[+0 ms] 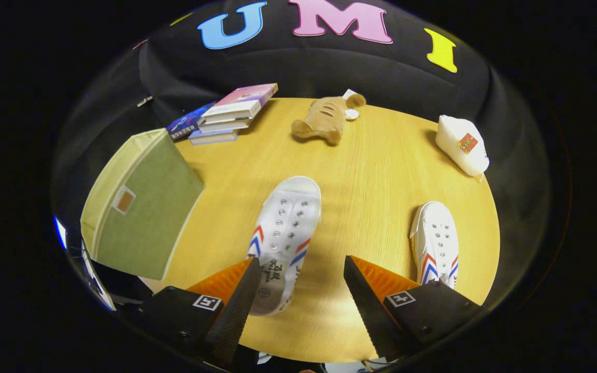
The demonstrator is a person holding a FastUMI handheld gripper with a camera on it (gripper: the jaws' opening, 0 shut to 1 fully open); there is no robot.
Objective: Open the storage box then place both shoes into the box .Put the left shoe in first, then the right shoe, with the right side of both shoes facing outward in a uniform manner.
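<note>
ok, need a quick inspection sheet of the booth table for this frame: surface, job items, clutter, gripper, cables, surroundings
Surface: round light wooden table, no spills seen.
Job's things: green fabric storage box beyond the left finger, lid shut. White canvas shoe with red and blue stripes lies between the fingers and just ahead, near the left one. Second matching white shoe lies beyond the right finger.
Clutter: stack of books, brown plush toy, white pouch with a small picture patch, all at the far edge.
Gripper: gripper open, fingers above the table, holding nothing.
Cables: nothing seen.
Surroundings: black cloth wall behind the table.
</note>
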